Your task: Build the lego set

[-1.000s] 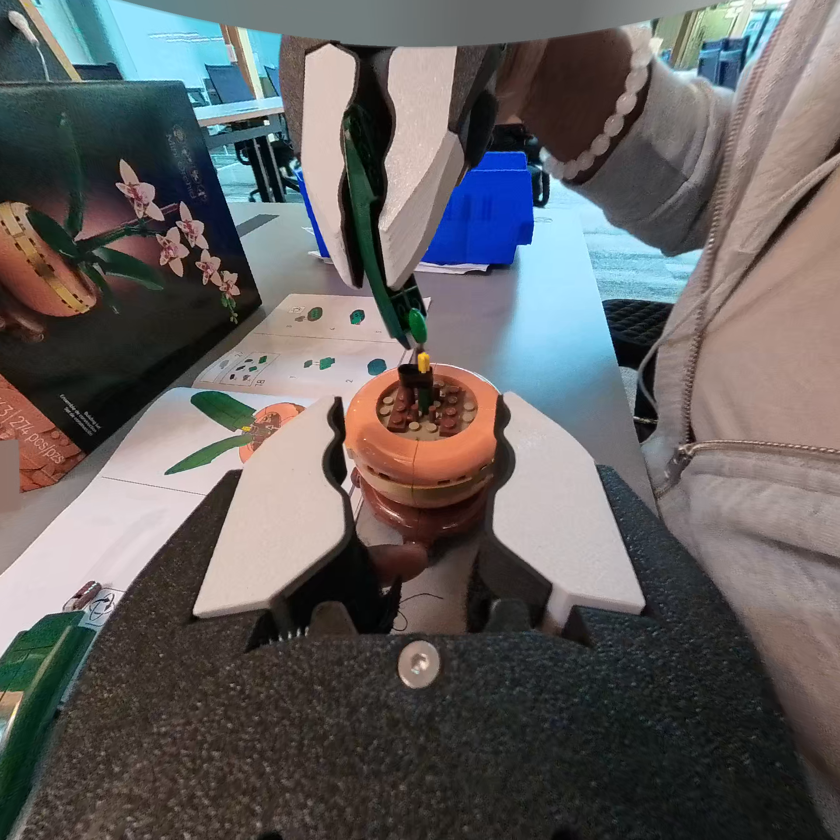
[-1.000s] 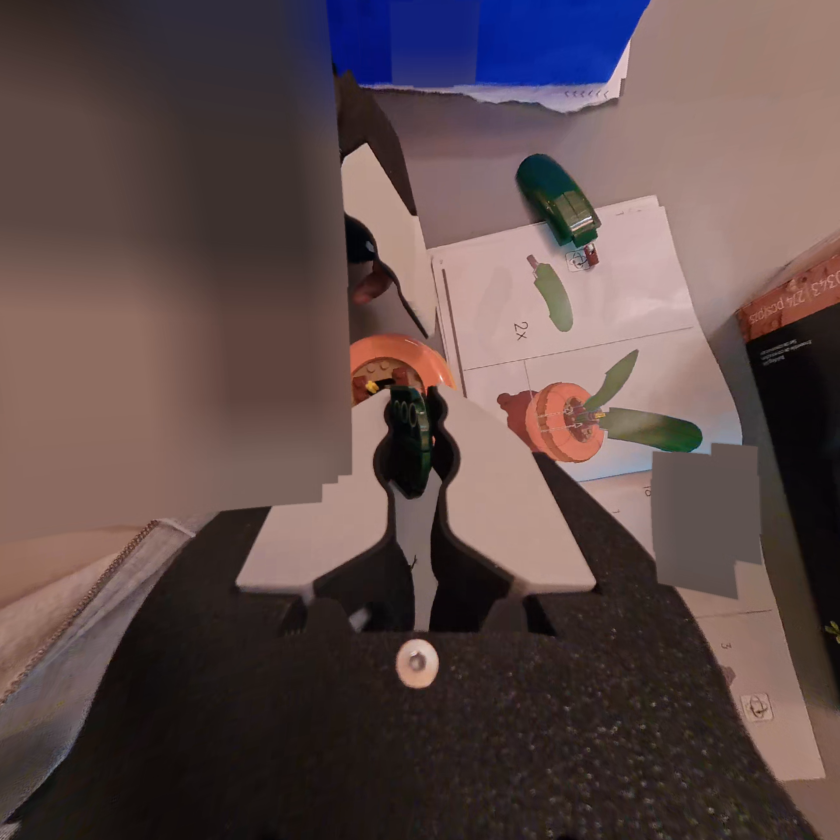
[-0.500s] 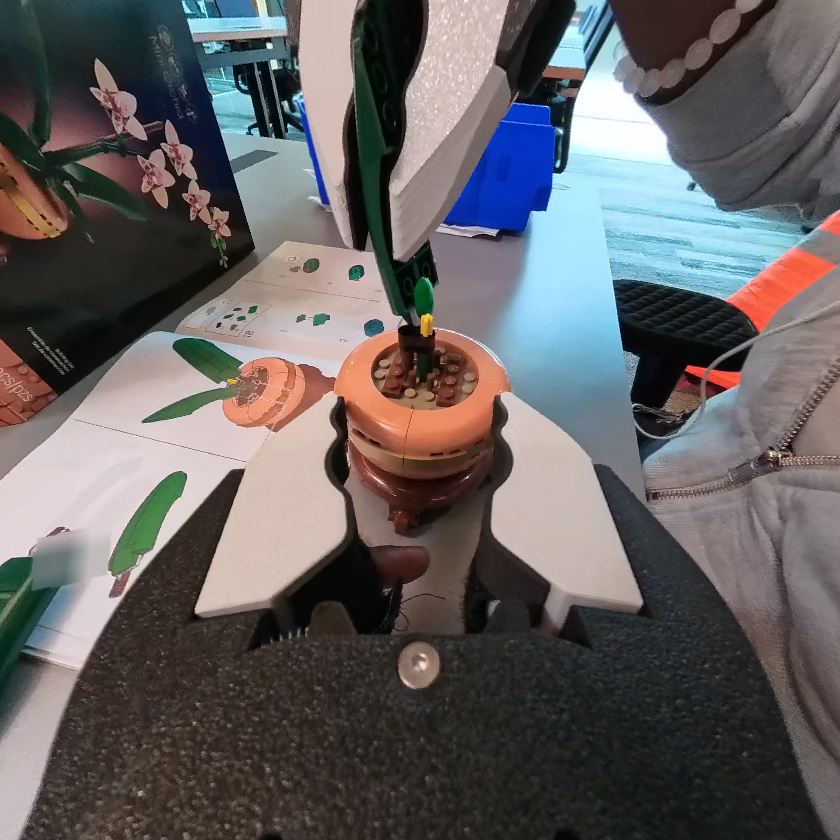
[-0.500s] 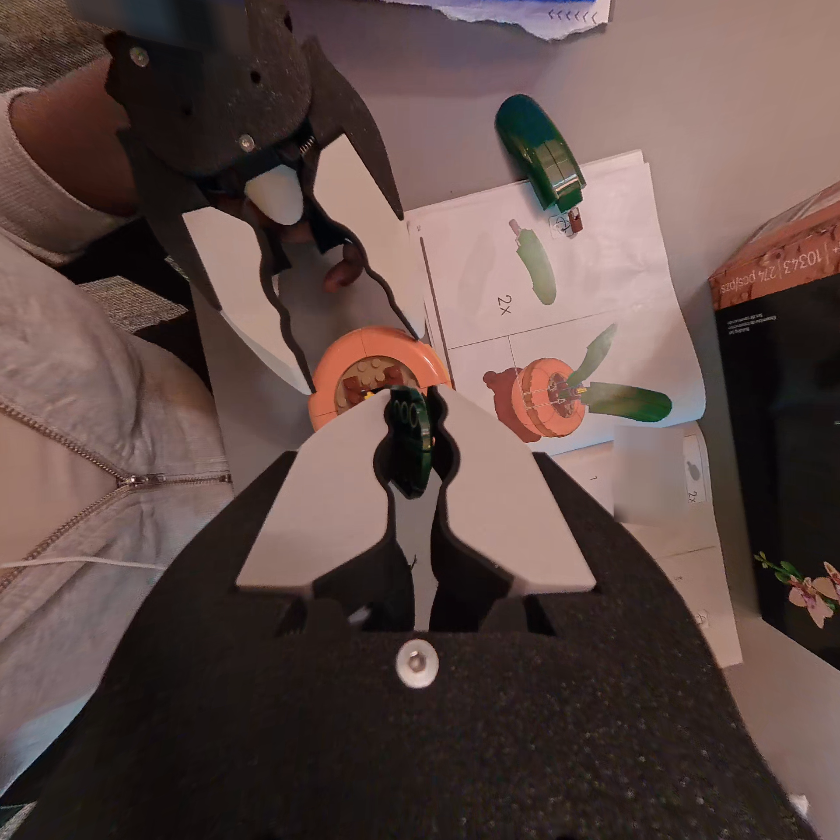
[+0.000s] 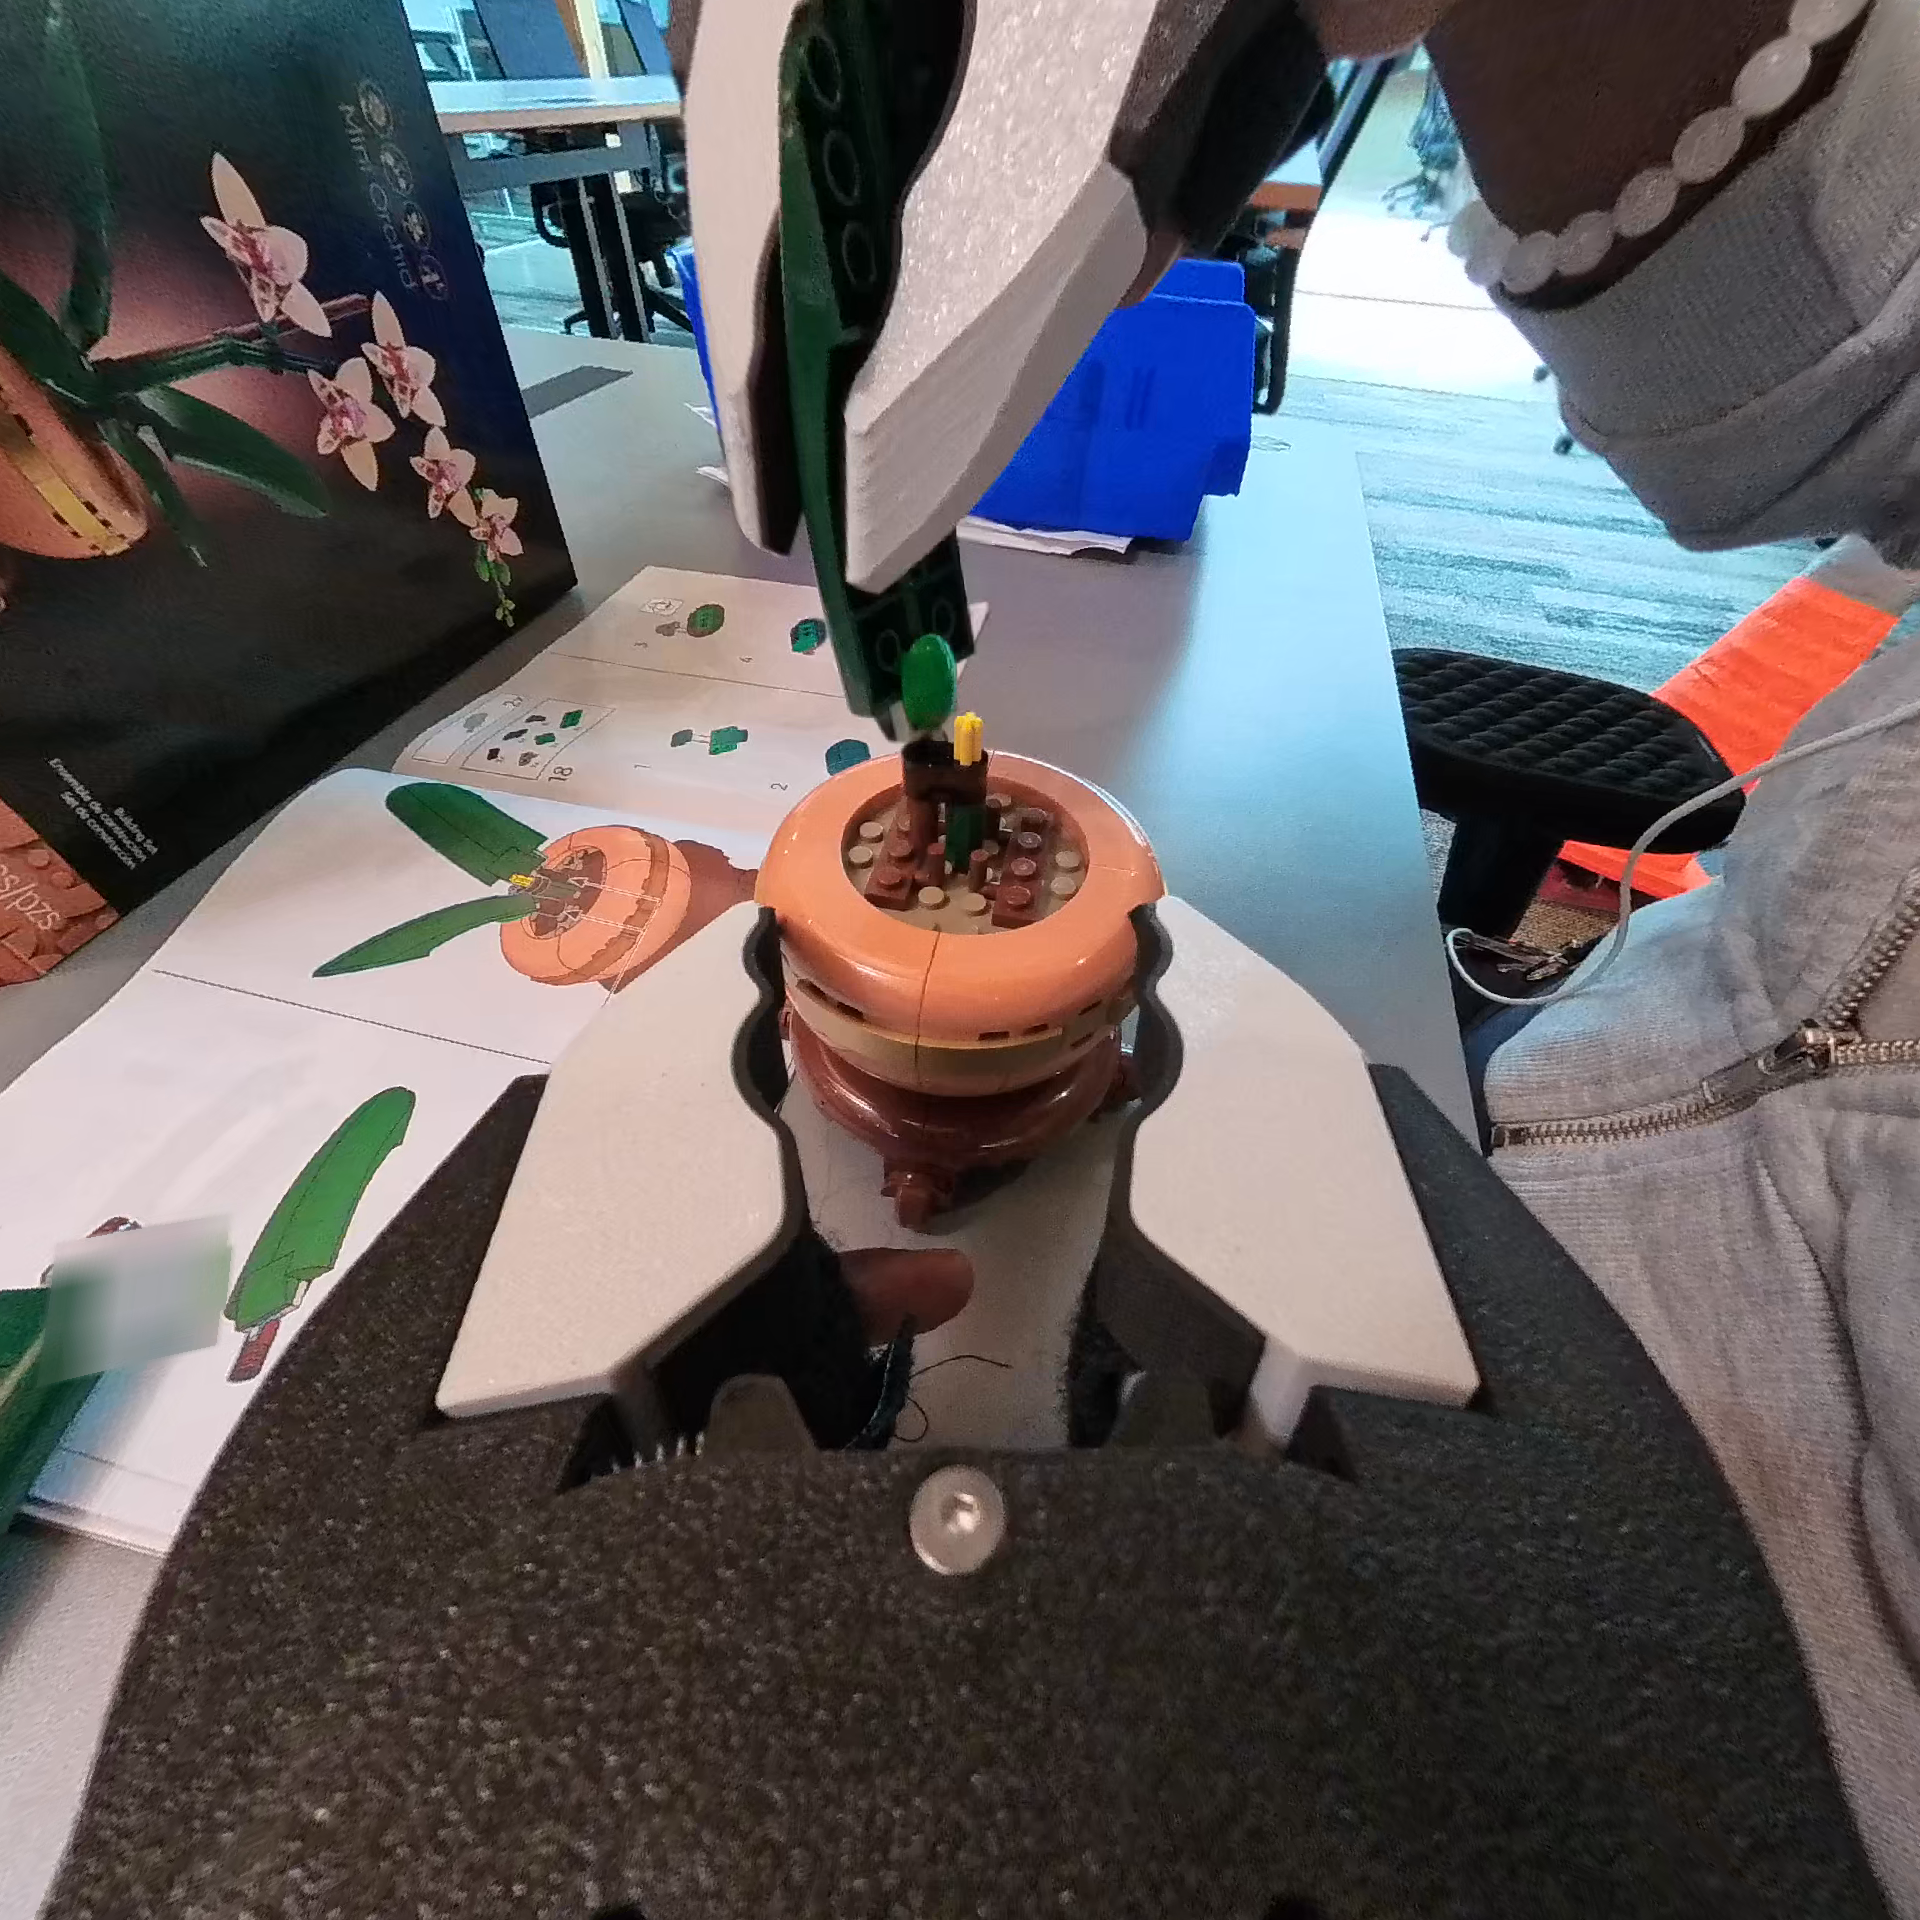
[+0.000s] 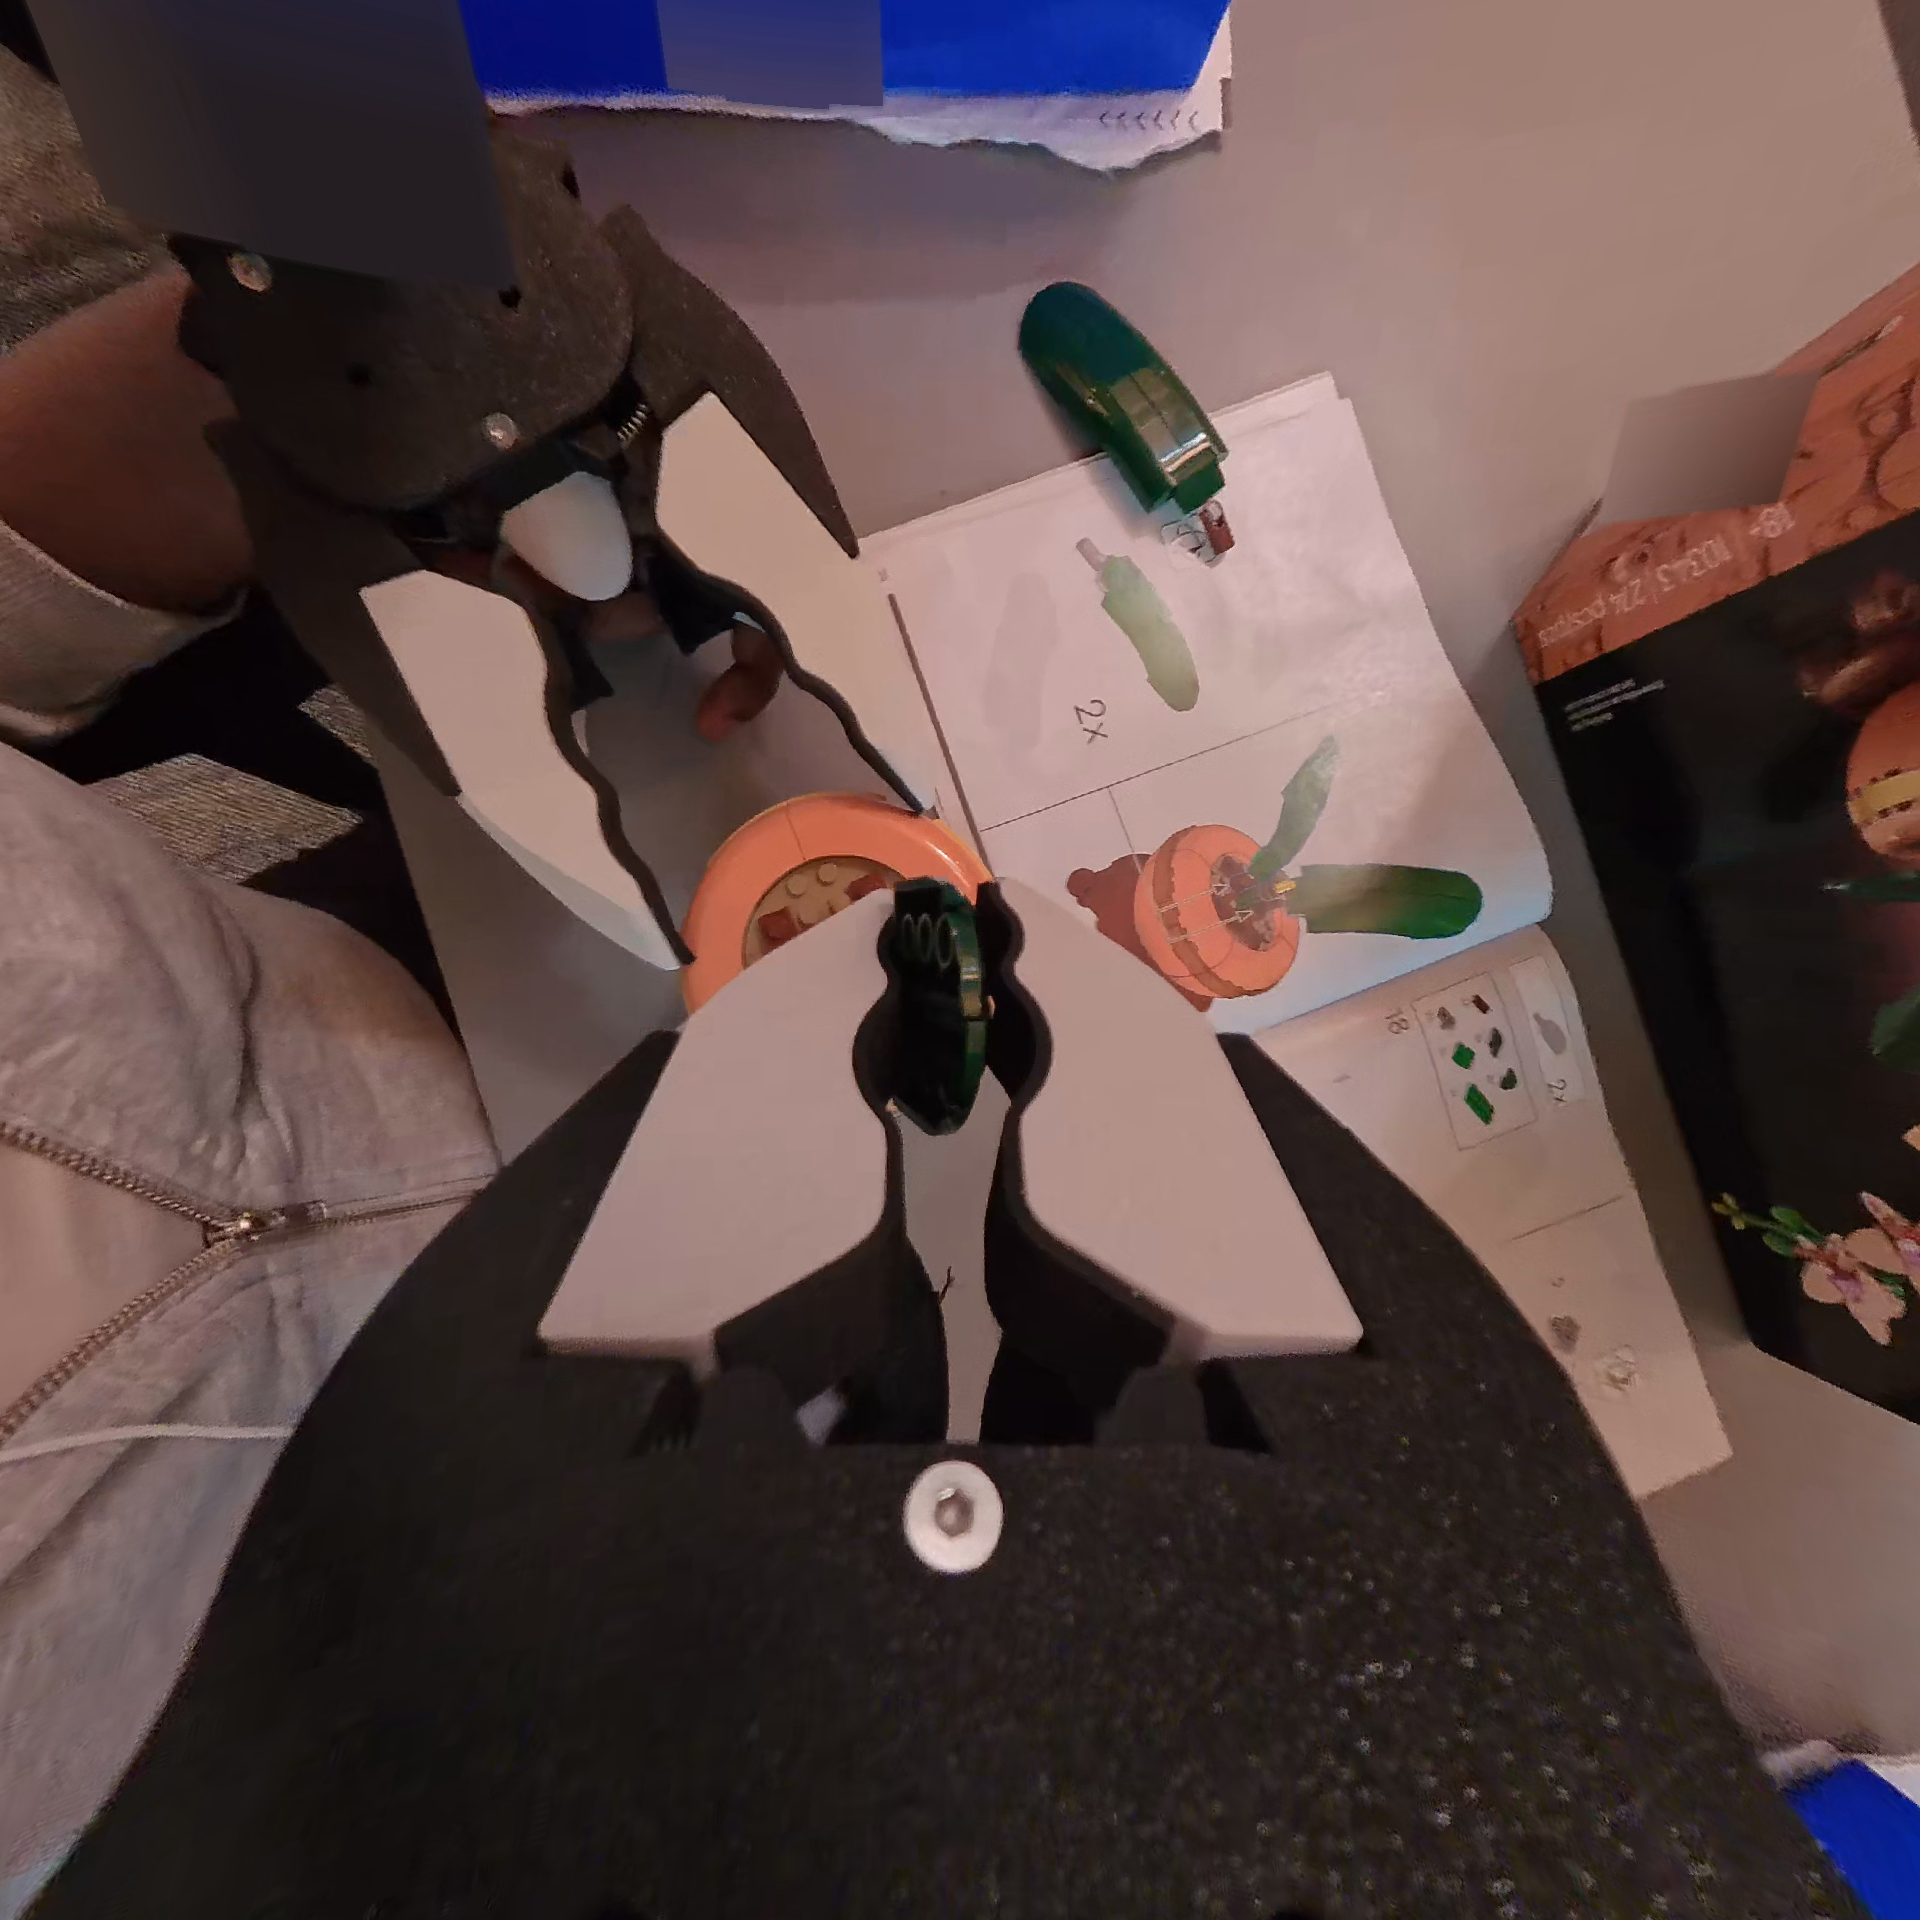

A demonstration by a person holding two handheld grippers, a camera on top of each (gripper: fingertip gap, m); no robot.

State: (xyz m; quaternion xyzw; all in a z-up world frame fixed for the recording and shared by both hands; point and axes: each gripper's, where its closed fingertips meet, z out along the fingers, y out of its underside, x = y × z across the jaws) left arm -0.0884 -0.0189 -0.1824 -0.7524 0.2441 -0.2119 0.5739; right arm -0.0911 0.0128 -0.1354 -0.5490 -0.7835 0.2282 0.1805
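My left gripper [image 5: 956,920] is shut on the lego pot [image 5: 956,977], an orange rim over a tan band and a brown base, held upright. A short brown and green stem [image 5: 951,821] with a yellow tip [image 5: 967,736] stands in its studded middle. My right gripper [image 5: 831,551] comes down from above, shut on a long dark green leaf [image 5: 831,260]. The leaf's lower end sits right at the stem top. In the right wrist view the right gripper [image 6: 940,904] pinches the leaf [image 6: 935,1008] over the pot [image 6: 790,862].
The open instruction booklet [image 5: 312,1039] lies left of the pot, with the set's dark box [image 5: 208,416] standing behind it. A second green leaf [image 6: 1122,405] lies at the booklet's corner. A blue bin [image 5: 1143,416] stands at the back. The table edge and a chair [image 5: 1558,748] are to the right. The tips of one gripper are about 6 cm away from the tips of the other.
Both grippers keep their hold. The left gripper's view of the pot has shifted and come closer. The leaf's lower end stays at the stem top.
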